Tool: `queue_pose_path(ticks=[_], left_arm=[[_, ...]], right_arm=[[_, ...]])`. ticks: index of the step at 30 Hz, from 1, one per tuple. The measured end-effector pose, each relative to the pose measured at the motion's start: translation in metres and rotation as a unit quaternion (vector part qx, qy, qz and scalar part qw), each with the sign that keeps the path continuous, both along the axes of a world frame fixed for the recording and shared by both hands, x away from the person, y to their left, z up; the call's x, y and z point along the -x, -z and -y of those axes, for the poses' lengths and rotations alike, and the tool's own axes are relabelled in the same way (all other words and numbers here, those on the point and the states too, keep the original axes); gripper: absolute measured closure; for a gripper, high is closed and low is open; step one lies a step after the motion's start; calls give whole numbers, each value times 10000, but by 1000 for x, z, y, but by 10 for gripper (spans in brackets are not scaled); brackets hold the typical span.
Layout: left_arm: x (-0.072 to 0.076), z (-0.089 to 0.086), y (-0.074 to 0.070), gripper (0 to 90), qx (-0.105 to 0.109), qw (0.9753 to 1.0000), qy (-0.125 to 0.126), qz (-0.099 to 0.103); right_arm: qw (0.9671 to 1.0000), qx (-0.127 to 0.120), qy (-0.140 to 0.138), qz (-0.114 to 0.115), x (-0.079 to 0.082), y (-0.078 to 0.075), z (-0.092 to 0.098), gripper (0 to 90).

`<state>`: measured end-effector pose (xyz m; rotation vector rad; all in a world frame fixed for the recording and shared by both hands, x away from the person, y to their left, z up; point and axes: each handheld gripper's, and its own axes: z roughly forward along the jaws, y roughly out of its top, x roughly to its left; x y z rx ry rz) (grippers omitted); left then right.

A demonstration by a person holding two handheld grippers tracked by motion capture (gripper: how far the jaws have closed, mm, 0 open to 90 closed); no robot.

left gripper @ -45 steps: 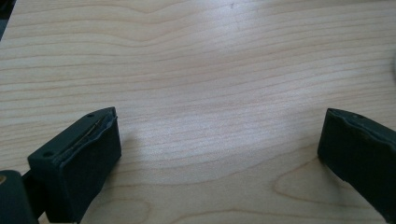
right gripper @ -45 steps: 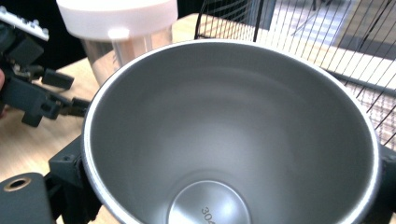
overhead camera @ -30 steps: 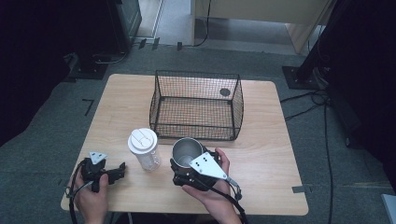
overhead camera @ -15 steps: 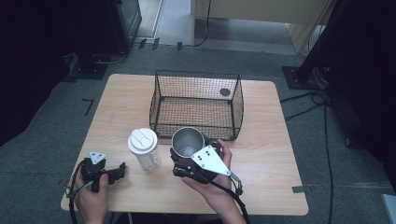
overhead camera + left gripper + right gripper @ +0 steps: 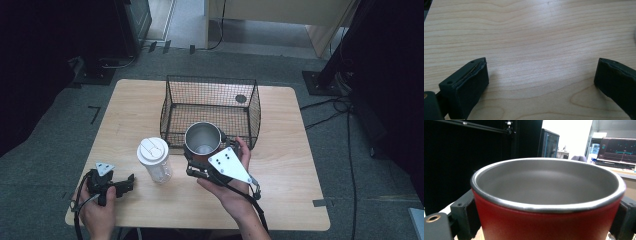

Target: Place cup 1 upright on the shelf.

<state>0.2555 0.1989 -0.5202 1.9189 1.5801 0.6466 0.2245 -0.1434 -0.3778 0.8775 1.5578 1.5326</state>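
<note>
A red metal cup (image 5: 203, 141) with a steel inside is held upright above the table, just in front of the wire basket (image 5: 210, 111). My right gripper (image 5: 202, 160) is shut on it, with a jaw on each side of its red wall (image 5: 544, 225). A clear bottle (image 5: 155, 161) with a white lid stands to the cup's left. Down at the table's front left corner, my left gripper (image 5: 131, 181) rests low and open. Between its jaws lies bare wood (image 5: 541, 67).
The black wire basket stands mid-table with a small dark round thing (image 5: 241, 99) in its far right corner. Bare wooden table (image 5: 295, 165) lies to the right of the cup. Dark stands and cables sit on the floor around the table.
My right gripper has lifted the red cup and carried it a little forward, closer to the basket's front wall. The left gripper and the bottle have stayed put.
</note>
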Motion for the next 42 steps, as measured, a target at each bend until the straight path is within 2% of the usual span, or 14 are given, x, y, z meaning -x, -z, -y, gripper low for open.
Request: queue_pose_path(ticks=[8, 12, 20, 27, 38, 42], left_arm=[[0, 0, 0, 0, 1, 10000, 0, 1], [0, 0, 0, 0, 2, 10000, 0, 1], [0, 0, 0, 0, 3, 10000, -1, 4], [-1, 1, 0, 0, 10, 10000, -1, 17], [-1, 1, 0, 0, 11, 10000, -2, 19], [-1, 1, 0, 0, 11, 10000, -3, 23]], right_arm=[[9999, -93, 104, 81, -14, -10, 1, 73], [9997, -21, 181, 131, -22, -14, 1, 74], [9995, -108, 261, 118, -39, -18, 5, 74], [9990, -199, 387, 93, -63, -19, 9, 74], [9985, -102, 539, 92, -95, -17, 13, 74], [9980, -221, 583, 22, -112, -13, 17, 74]])
